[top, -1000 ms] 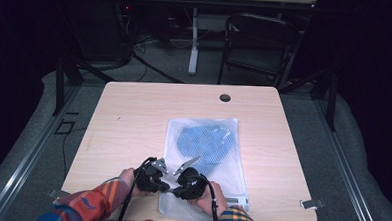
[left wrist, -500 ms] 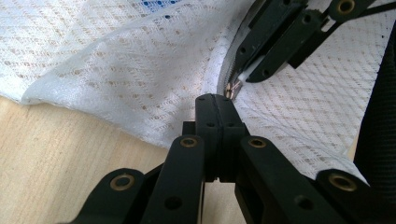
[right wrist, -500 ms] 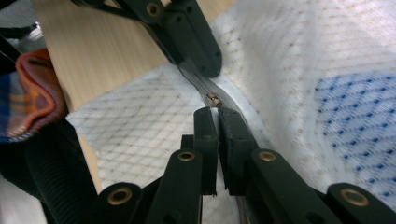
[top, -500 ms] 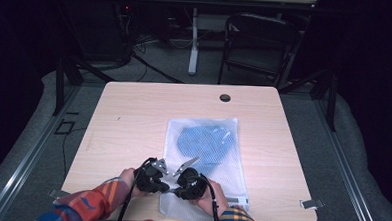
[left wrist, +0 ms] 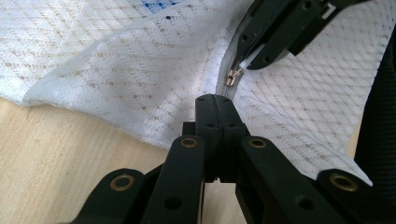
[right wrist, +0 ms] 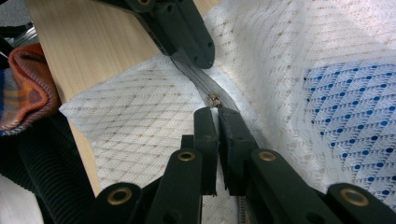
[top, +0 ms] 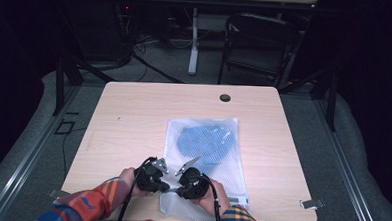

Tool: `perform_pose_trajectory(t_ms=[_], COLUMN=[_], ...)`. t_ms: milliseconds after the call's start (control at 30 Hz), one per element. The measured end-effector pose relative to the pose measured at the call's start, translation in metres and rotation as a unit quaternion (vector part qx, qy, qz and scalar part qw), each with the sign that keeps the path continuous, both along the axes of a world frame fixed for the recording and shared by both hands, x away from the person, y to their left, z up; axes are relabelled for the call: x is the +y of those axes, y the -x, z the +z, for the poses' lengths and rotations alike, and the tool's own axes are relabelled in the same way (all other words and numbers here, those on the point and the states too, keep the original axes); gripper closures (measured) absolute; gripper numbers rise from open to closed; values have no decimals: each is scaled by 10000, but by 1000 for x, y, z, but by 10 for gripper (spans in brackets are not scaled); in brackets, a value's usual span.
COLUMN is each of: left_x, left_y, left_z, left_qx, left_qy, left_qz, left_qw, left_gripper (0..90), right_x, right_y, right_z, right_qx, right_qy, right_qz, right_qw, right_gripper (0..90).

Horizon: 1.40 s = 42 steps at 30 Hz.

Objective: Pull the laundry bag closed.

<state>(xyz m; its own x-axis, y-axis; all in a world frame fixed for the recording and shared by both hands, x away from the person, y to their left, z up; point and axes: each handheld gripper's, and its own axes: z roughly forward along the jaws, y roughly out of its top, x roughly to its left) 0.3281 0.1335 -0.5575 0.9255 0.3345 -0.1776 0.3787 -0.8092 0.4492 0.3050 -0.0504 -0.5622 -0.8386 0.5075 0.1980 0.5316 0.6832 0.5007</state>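
A white mesh zip bag (top: 230,173) lies flat on the wooden table (top: 134,113) with a blue dotted cloth (top: 205,143) inside it. Both grippers meet at the bag's near edge. My left gripper (top: 165,185) (left wrist: 215,99) is shut, pinching the mesh beside the zipper. My right gripper (top: 177,189) (right wrist: 217,112) is shut on the zipper pull (right wrist: 215,99), whose small metal slider (left wrist: 232,75) sits just past the left gripper's tips. In the right gripper view the left gripper (right wrist: 201,57) presses on the zipper tape (right wrist: 191,74) a short way ahead.
A round cable hole (top: 225,98) sits near the table's far edge. Metal clamps (top: 311,203) stick out at the near corners. A dark chair (top: 259,43) and a table leg (top: 193,40) stand on the floor beyond. The person's plaid sleeves (top: 97,199) rest at the near edge.
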Motion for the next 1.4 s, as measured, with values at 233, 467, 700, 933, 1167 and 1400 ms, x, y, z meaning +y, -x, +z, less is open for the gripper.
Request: perform_pose_trajectory(t_ms=[233,467,700,933,1167,1400], left_x=[-5,-6,-5,-4,-4,-4], left_y=[1,3,2,2,2,1], left_z=[-1,0,-1,-1,-1,-1], left_qx=[-40,-47,-42,-8,5,36], left_qy=[-8,-42,-36,8,6,23], left_qz=[25,-41,-76,-50,-38,-51], left_qw=[10000,10000,10000,10000,10000,10000], left_gripper=[900,900,900,900,900,900], right_x=[1,0,-4,-10,-16,-21], right_y=[1,2,1,1,2,2], right_z=[0,0,0,1,4,5], right_qx=[-14,34,88,98,65,65], right_qy=[28,6,78,109,188,182], right_qz=[-15,11,28,32,43,92], right_qw=[10000,10000,9999,9999,9998,9998], right_gripper=[869,869,869,869,869,869])
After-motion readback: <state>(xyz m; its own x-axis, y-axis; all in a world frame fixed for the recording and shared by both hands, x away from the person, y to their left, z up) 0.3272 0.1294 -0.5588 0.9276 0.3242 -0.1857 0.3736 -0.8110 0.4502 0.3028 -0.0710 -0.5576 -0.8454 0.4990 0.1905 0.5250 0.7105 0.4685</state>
